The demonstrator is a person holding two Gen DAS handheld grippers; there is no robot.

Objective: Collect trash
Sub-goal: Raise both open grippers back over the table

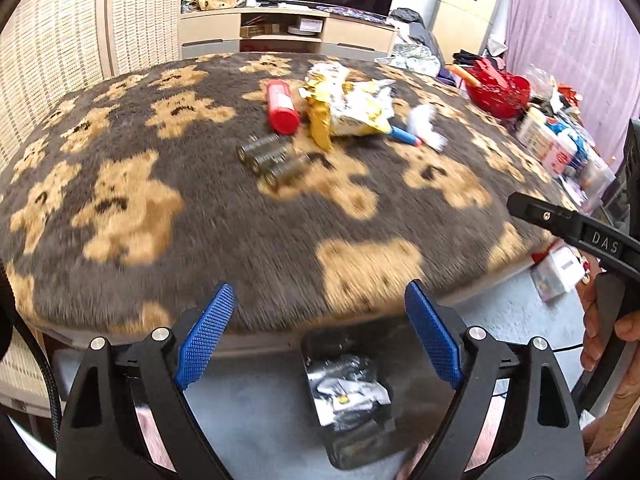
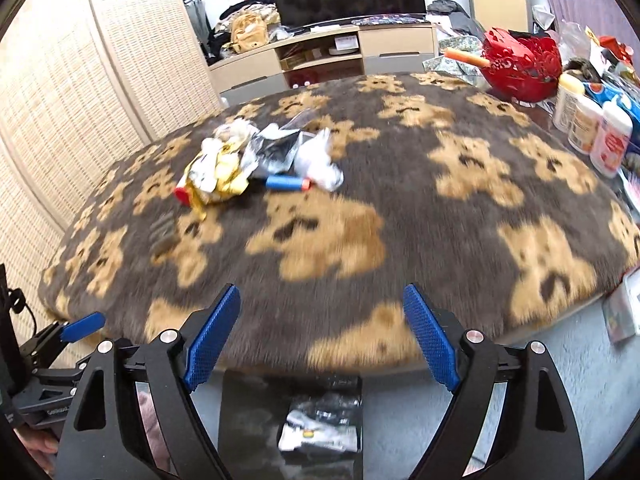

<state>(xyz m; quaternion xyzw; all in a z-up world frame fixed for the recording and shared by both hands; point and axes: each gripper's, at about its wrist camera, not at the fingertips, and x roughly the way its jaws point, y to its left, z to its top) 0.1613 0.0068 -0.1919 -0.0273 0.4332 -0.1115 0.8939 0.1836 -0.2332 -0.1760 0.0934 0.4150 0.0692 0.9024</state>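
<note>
A cluttered living room with a TV unit and a wicker screen frames a low tabletop [image 1: 200,220] covered in a plush grey cloth patterned with tan bears. The remaining trash sits bunched toward the far middle of it: a crumpled yellow-and-white snack wrapper [image 1: 348,108], a red cylindrical tube [image 1: 282,106] just beside it, three dark batteries [image 1: 274,162] lying side by side in front, a blue marker-like stick [image 2: 286,182] and a wad of white tissue [image 2: 320,160] on the wrapper's other side. Below the near edge, on the pale floor, a black bin [image 1: 348,400] already holds crumpled silvery and white wrappers (it stands right under the table edge, presumably so that pieces can be dropped straight down from the cloth). Both sets of tongs are released and empty: the left tongs [image 1: 320,340] and the right tongs [image 2: 320,340] each show blue ribbed pads spread wide with nothing between them, angled down over the edge and the bin. The wide spread suits the next pick, probably at the bulky wrapper. Heavy blur makes small details unreadable.
</note>
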